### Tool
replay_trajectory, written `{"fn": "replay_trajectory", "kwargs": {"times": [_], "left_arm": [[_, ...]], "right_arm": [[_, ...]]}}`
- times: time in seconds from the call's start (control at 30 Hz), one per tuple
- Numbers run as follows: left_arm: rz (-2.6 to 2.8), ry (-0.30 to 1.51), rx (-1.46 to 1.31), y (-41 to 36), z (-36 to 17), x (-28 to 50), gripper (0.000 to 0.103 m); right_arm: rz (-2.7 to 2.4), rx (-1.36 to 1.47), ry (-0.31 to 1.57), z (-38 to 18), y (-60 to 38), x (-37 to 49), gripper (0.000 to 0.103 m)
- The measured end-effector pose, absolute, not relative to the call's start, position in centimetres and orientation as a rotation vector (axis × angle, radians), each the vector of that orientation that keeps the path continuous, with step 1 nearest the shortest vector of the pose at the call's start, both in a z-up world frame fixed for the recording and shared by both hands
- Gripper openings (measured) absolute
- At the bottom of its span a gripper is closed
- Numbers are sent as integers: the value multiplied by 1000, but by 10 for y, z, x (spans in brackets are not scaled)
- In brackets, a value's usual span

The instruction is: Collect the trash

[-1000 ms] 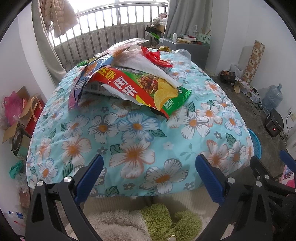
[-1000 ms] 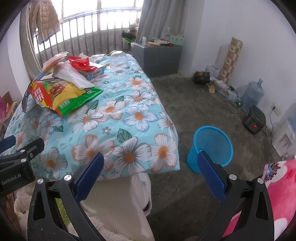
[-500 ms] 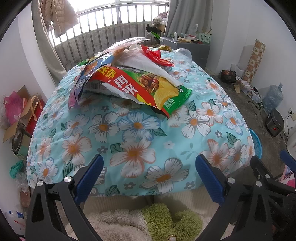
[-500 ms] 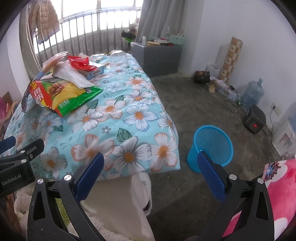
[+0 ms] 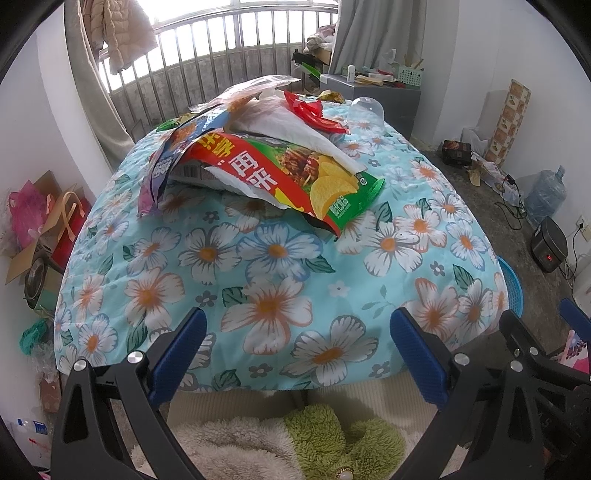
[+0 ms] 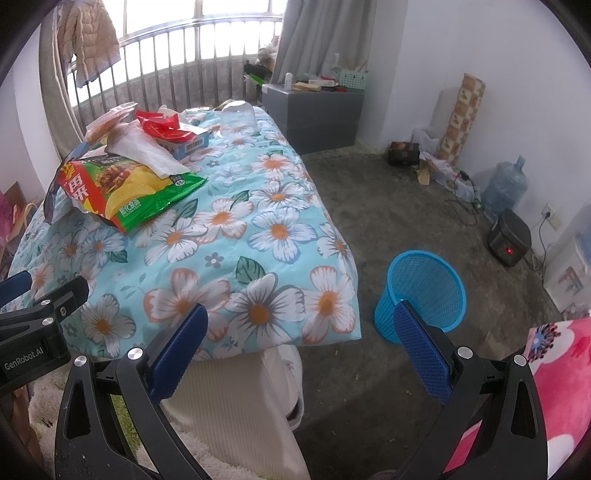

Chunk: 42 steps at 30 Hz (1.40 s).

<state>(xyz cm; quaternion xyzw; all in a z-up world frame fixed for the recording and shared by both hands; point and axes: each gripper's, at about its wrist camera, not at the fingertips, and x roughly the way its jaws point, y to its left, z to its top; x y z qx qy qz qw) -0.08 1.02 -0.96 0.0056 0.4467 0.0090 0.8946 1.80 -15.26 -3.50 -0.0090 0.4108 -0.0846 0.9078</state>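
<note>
approach step, nothing collected: left tongs (image 5: 295, 354) and right tongs (image 6: 299, 332) spread, empty. next, reach far for chip bag (image 5: 295, 173), then blue basket (image 6: 421, 291) right.

Daylight pours through a tall window (image 6: 207, 22) behind curved metal bars (image 6: 177, 85), with a grey curtain (image 6: 314, 40) hanging at its right side and a pale padded jacket (image 6: 90, 40) hung at the left. White walls (image 6: 517, 74) meet a rough grey concrete floor (image 6: 388, 206), where a grey cabinet (image 6: 314, 114) cluttered on top stands near the curtain, and a patterned roll (image 6: 460, 118), a water jug (image 6: 504, 188) and a small black heater (image 6: 511, 238) line the right wall. In the foreground the table (image 5: 258, 295) wears a light blue quilt printed with white flowers
</note>
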Motion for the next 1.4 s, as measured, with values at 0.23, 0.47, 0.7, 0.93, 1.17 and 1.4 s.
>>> {"fn": "replay_trajectory", "kwargs": {"times": [0.23, 0.47, 0.7, 0.93, 1.17, 1.4], "left_arm": [[22, 929, 11, 12, -8, 0, 97], [27, 931, 8, 14, -6, 2, 97], [47, 921, -4, 23, -1, 9, 97], [88, 898, -17, 41, 5, 17, 97], [142, 882, -26, 59, 10, 24, 98], [159, 898, -20, 67, 7, 31, 97]], "right_arm": [[-172, -21, 850, -33, -149, 21, 96], [-171, -21, 851, -34, -148, 22, 96], [-166, -50, 871, -29, -131, 35, 96], [-140, -97, 863, -23, -111, 52, 96], [-109, -127, 858, -22, -100, 66, 96], [-95, -145, 861, -23, -93, 77, 96]]}}
